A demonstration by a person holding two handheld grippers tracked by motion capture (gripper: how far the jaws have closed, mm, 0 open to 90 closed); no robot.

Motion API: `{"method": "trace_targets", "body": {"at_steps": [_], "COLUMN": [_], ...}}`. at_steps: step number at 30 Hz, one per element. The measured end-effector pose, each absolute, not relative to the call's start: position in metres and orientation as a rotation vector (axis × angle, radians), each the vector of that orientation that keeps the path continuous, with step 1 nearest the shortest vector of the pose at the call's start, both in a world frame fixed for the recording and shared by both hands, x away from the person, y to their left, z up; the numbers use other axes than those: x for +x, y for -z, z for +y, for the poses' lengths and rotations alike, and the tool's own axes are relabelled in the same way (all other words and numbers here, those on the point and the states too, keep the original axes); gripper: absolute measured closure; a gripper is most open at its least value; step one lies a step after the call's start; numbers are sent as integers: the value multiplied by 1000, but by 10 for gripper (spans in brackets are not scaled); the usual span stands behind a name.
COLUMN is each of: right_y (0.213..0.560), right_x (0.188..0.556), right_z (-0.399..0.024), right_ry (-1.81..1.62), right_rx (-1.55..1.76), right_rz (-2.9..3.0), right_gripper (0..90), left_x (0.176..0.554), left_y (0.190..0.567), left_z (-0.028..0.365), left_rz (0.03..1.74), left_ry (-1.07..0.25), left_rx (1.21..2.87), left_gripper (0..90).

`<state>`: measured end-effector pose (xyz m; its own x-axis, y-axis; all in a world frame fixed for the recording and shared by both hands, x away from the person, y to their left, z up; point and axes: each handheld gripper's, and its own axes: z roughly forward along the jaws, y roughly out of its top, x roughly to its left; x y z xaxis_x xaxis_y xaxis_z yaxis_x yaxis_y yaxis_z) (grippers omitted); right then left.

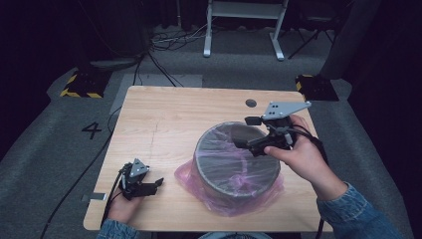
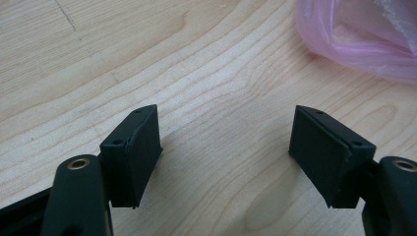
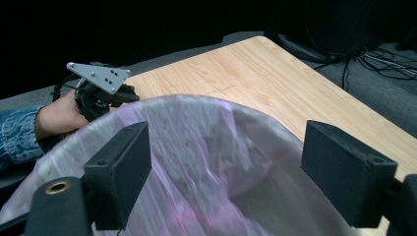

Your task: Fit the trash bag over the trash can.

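Observation:
A round grey bin [image 1: 234, 164] lined with a thin pink plastic bag [image 1: 186, 174] stands on the wooden table [image 1: 174, 114], right of centre. My right gripper [image 1: 247, 132] hovers over the bin's far right rim. Its jaws are open with nothing between them, and the bag [image 3: 196, 162] stretches below them in the right gripper view [image 3: 228, 162]. My left gripper [image 1: 158, 183] rests low near the table's front left corner, left of the bag. It is open over bare wood [image 2: 226, 147], and the bag's edge [image 2: 354, 34] lies ahead of it to the right.
A small dark round hole [image 1: 251, 103] marks the table's far edge. On the floor beyond stand a white frame [image 1: 244, 25], two yellow-and-black blocks [image 1: 82, 84] [image 1: 316, 87] and loose cables. A "4" [image 1: 92, 130] is marked on the floor at left.

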<state>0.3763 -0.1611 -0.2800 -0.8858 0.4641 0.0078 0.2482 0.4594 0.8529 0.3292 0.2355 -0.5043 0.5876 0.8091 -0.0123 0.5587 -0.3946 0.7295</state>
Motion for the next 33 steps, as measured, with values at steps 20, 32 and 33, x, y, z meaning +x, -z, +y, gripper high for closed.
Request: {"method": "trace_targets", "body": {"at_steps": [20,32,33], "right_y": [334,362,365], "right_x": [392,399,400], "right_z": [-104,-95,-94], "right_ry": [-1298,-1151,-1130], "right_rx": [623,612,618], "right_rz": [2592,2685,2702], "right_gripper": [199,294,298], "left_x": [329,330,330], "left_y": [504,504,504], "left_z": [236,235,235], "left_rz": [1079,1084,1081], "left_ry": [-456,-457,-459], "left_rx": [2111,2110,2112], "left_gripper": [275,272,272]}}
